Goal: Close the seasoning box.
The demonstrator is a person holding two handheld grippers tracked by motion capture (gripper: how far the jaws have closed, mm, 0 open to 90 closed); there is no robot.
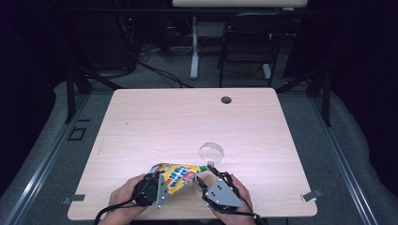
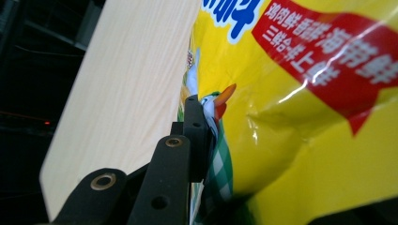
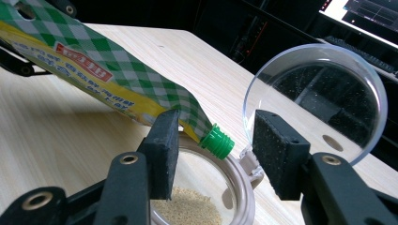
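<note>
A yellow pouch [image 1: 176, 174] with red and blue print lies tilted near the table's front edge. Its green-checked end carries a green screw spout [image 3: 217, 140]. My left gripper [image 1: 162, 183] is shut on the pouch [image 2: 305, 117]; one black jaw presses its checked seam, and the other jaw is hidden behind it. The spout points down over a small clear jar [image 3: 202, 197] holding pale granules. The jar's round clear lid [image 3: 319, 93] stands flipped up behind it. My right gripper [image 3: 218, 136] is open, with its pads on either side of the spout and not touching it.
The wooden table [image 1: 187, 122] has a round cable hole [image 1: 226, 100] at the back. Beyond the far edge stand a dark chair [image 1: 248, 42] and a white desk leg [image 1: 194, 47]. Both hands sit at the front edge.
</note>
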